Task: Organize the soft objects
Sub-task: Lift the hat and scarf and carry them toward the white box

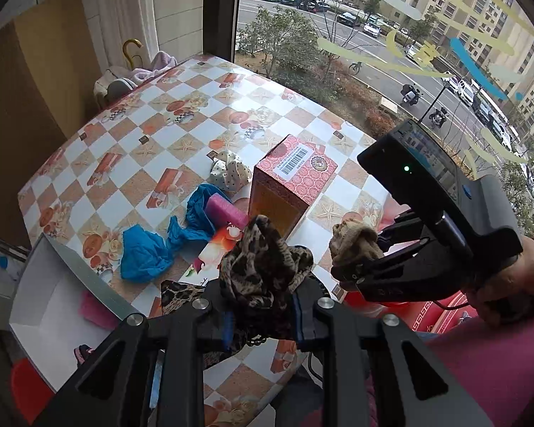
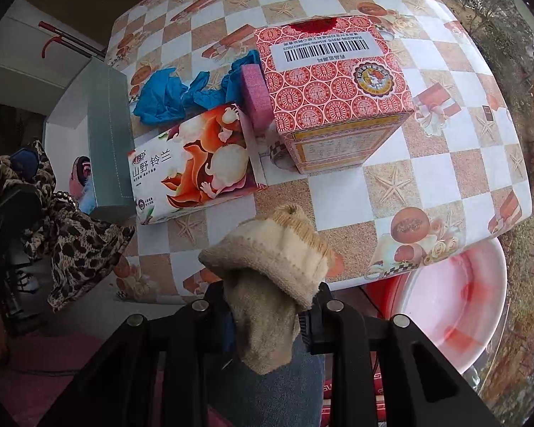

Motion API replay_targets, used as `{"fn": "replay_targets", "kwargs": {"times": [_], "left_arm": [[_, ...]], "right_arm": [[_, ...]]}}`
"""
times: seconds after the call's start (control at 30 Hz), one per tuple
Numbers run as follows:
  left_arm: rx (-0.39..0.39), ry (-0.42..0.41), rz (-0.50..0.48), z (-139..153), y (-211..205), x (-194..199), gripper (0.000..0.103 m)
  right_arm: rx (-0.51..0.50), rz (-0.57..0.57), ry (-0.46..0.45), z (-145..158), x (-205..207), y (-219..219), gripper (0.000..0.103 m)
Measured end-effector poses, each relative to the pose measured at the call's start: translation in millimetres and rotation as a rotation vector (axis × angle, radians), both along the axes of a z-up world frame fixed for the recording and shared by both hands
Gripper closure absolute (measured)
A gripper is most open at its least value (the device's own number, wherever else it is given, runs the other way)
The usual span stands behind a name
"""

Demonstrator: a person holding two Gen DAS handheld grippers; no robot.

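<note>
Grippers both loaded: your left gripper [image 1: 263, 306] is clamped narrow on a leopard scarf [image 1: 263, 267], bunched above the jaws with a loose tail hanging off the table's near edge, and your right gripper [image 2: 267, 306] is pinched narrow on a beige sock [image 2: 270, 270], cuff up and toe dangling below the fingers. You hold both high over the near edge of the table [image 1: 181, 99], probably so the limp ends clear the clutter while you carry them. Landmark is the red box [image 1: 295, 174], standing mid-table. Left of the red box lie a pink foam block [image 1: 226, 210] and a blue glove [image 1: 142, 252], a spotted cloth [image 1: 231, 172] sits just behind them, and a tissue pack [image 2: 195, 163] lies in front. Further left of the red box, off the table edge, an open white box [image 1: 50, 284] already holds something pink, so that looks like the drop spot for soft items. Loose pieces on the table are still to collect.
</note>
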State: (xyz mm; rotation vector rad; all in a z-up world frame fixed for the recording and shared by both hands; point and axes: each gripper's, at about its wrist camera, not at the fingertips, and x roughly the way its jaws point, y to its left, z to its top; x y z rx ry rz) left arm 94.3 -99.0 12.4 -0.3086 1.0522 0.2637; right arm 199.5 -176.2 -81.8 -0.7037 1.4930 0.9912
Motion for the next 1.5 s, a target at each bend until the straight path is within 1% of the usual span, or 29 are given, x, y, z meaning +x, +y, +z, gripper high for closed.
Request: {"fn": "replay_targets", "kwargs": {"times": [0.1,0.33,0.63,0.9,1.3,1.5], "left_arm": [[0.002,0.0,0.05,1,13,-11,0.076],[0.036,0.005,0.151,3,39,-34,0.076],[0.028,-0.005,0.251,4,53,-61,0.076],[0.025,-0.008,0.318,4,64,-78,0.076],[0.019,-0.015,0.379,2,72,-98,0.076],[0.008,-0.009,0.431,-2,75,-112,0.076]], "right_arm": [[0.027,0.034,-0.012,10,-10,10,0.075],[0.08,0.116,-0.038,31,-32,33,0.075],[0.123,0.186,-0.041,48,-53,59,0.075],[0.138,0.223,-0.041,53,-65,75,0.075],[0.13,0.266,-0.047,51,-75,85,0.075],[0.125,0.321,-0.048,50,-87,97,0.074]]}}
